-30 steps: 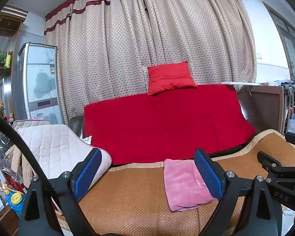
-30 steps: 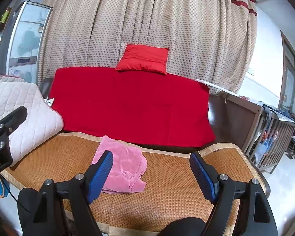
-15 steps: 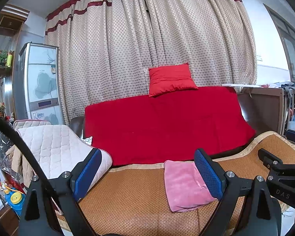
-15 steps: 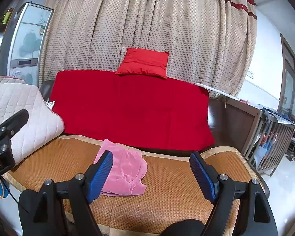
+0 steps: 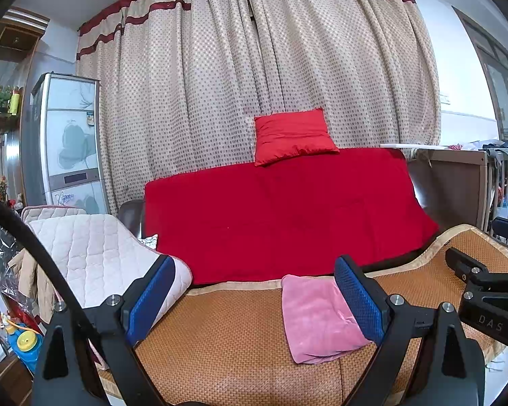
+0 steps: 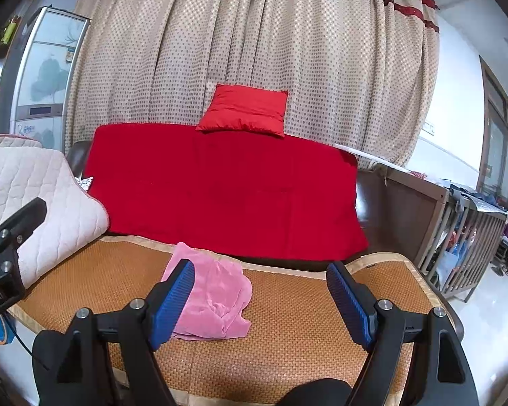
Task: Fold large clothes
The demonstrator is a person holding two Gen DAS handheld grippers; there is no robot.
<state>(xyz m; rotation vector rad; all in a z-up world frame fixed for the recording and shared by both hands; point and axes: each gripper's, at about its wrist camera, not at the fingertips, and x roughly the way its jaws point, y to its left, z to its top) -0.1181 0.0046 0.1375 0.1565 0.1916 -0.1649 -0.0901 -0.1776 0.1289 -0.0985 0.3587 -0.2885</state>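
Note:
A pink garment (image 5: 316, 316) lies folded in a loose bundle on the woven bamboo mat (image 5: 227, 345) of the sofa seat. In the right wrist view the pink garment (image 6: 216, 299) lies a little left of centre, with crumpled edges. My left gripper (image 5: 254, 299) is open and empty, held above the mat's front, with the garment behind its right finger. My right gripper (image 6: 260, 301) is open and empty, with the garment behind its left finger. Each gripper shows at the edge of the other's view.
A red blanket (image 5: 288, 213) covers the sofa back, with a red cushion (image 5: 293, 135) on top. A quilted beige cover (image 5: 94, 260) lies over the left armrest. A wooden crib (image 6: 457, 230) stands at the right. A tall cabinet (image 5: 64, 142) stands at the left.
Both views have tilted up slightly, so the sofa and garment sit a little lower in frame. The garment has not moved and both grippers stay open.

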